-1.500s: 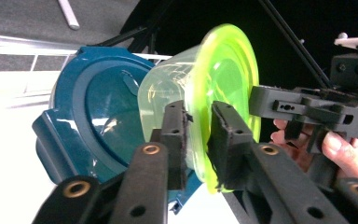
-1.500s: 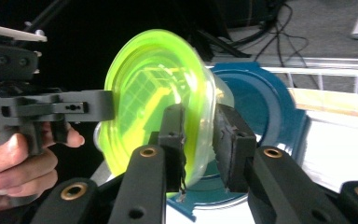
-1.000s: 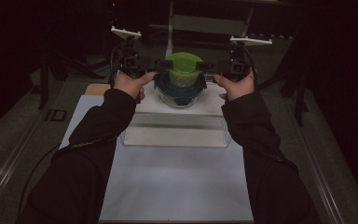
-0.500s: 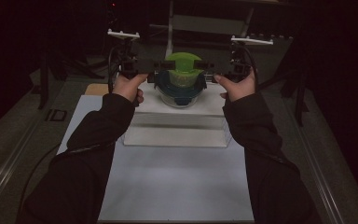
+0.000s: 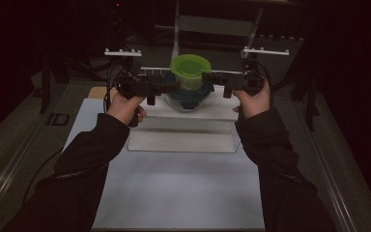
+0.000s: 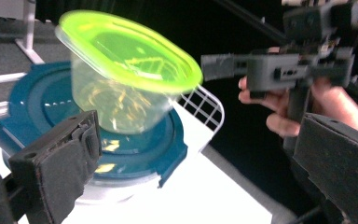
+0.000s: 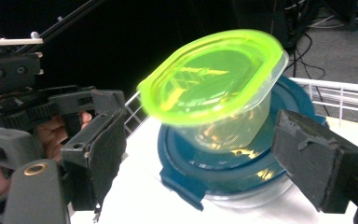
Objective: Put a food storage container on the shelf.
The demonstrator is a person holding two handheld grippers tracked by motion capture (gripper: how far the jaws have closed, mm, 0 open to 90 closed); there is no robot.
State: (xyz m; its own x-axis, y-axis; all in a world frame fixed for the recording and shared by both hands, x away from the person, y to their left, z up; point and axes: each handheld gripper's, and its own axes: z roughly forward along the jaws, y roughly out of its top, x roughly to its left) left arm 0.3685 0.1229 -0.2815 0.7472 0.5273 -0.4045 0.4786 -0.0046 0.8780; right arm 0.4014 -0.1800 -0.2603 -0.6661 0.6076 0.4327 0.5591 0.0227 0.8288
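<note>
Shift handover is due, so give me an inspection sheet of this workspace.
Surface: white mat on the table, with a white raised platform at its far end.
Job's things: clear tub with a green lid, tilted, above a blue-lidded container on the platform; contact between them cannot be told.
Clutter: tan flat piece at the mat's far left corner; white wire rack behind the containers.
Grippers: left gripper and right gripper flank the tub, jaws of both apart.
Cables: black cable at the left gripper; more on the floor.
Surroundings: dark; a metal stand behind.
</note>
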